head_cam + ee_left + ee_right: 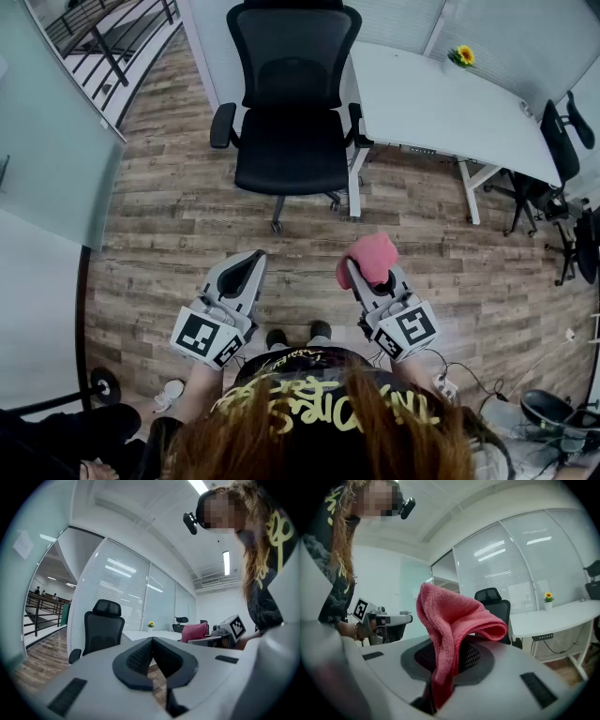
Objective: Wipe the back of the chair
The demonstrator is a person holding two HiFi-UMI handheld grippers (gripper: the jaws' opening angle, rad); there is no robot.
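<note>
My right gripper (445, 660) has its jaws clamped on a pink cloth (450, 620), which stands up above them in a loose fold. My left gripper (152, 660) has its jaws closed on each other with nothing between them. Both grippers are side by side, low in front of the person, above the wooden floor (187, 234). The black office chair (291, 141) stands well ahead, facing me, just beside the corner of a white desk (441, 103). Its mesh back (292, 52) rises beyond the seat. I judge that no wiping has begun and this is the approach. Next I need to carry the cloth forward and up to the back and press it flat on the mesh. The left gripper could steady the chair, since its wheeled base may roll.
</note>
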